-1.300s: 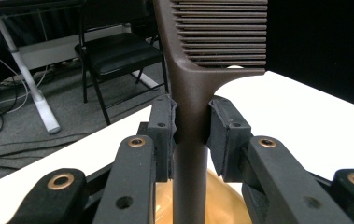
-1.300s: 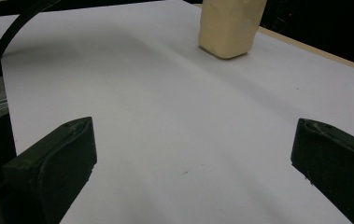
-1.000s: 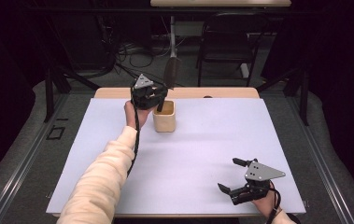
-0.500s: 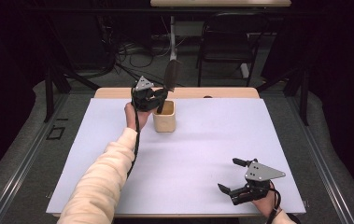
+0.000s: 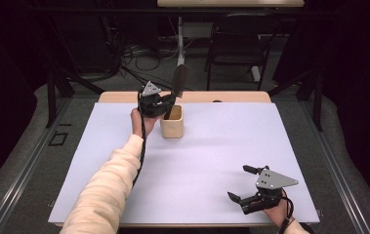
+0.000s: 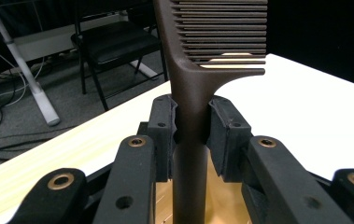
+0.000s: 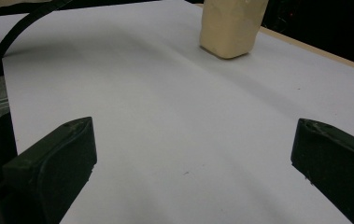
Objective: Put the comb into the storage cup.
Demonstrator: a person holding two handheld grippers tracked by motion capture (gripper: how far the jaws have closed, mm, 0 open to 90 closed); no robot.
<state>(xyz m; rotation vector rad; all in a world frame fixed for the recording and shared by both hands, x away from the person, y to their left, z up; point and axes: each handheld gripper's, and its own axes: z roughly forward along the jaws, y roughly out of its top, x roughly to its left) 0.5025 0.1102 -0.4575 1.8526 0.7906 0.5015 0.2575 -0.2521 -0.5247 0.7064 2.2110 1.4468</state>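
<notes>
While the left gripper fingers pinch a comb's handle above the cup near the bench's far edge, the right gripper fingers stand spread.

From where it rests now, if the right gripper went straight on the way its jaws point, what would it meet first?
Probably nothing close: the right gripper has its jaws open over bare white table cover. Farther along that line stands the wooden cup, slightly right of centre, so it may pass beside it.
</notes>
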